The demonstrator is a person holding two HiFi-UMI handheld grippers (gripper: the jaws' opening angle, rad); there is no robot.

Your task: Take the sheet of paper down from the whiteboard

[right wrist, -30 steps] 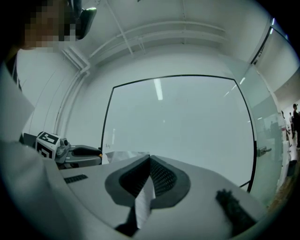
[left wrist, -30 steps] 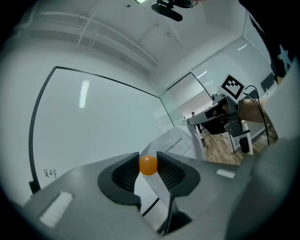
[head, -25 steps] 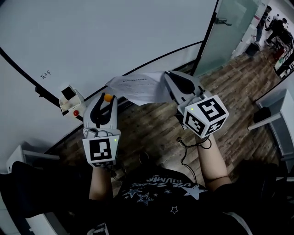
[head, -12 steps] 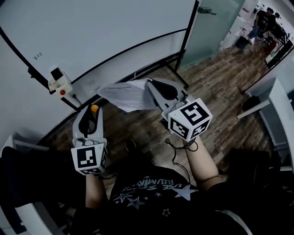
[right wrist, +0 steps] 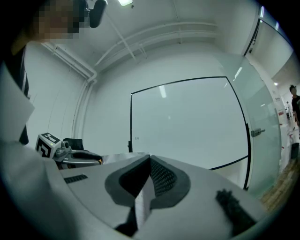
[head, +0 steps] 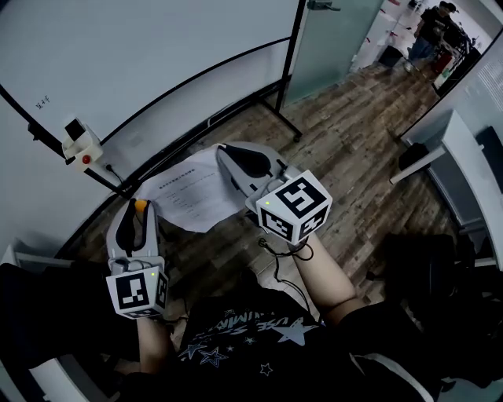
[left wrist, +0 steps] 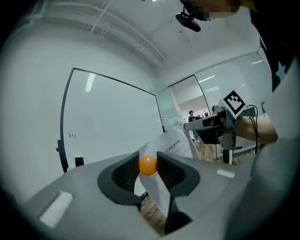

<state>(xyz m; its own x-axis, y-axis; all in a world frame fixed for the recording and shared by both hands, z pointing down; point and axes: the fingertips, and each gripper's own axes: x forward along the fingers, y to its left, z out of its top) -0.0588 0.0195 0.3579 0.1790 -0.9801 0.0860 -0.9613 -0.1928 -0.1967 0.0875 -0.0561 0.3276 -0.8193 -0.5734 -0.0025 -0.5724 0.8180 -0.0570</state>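
Observation:
The white printed sheet of paper [head: 189,196] hangs off the whiteboard [head: 141,55], over the wooden floor. My right gripper [head: 224,153] is shut on its right edge, and the sheet [right wrist: 143,204] shows as a strip between the pads. My left gripper [head: 140,207] is to the left of the sheet's corner, shut on a small orange magnet ball [head: 140,206]. In the left gripper view the ball [left wrist: 148,165] sits between the pads, with the sheet [left wrist: 174,146] and the right gripper [left wrist: 206,125] beyond. The left gripper [right wrist: 79,157] shows in the right gripper view.
A white box with a red button [head: 78,143] is fixed on the whiteboard's lower frame. The board's stand legs [head: 281,110] rest on the wooden floor. A glass door [head: 338,39] stands behind on the right, with people [head: 436,23] far off. A white desk [head: 464,169] is at the right.
Both grippers have drawn back from the whiteboard and sunk a little. The sheet has come along with the right gripper, and the orange ball with the left.

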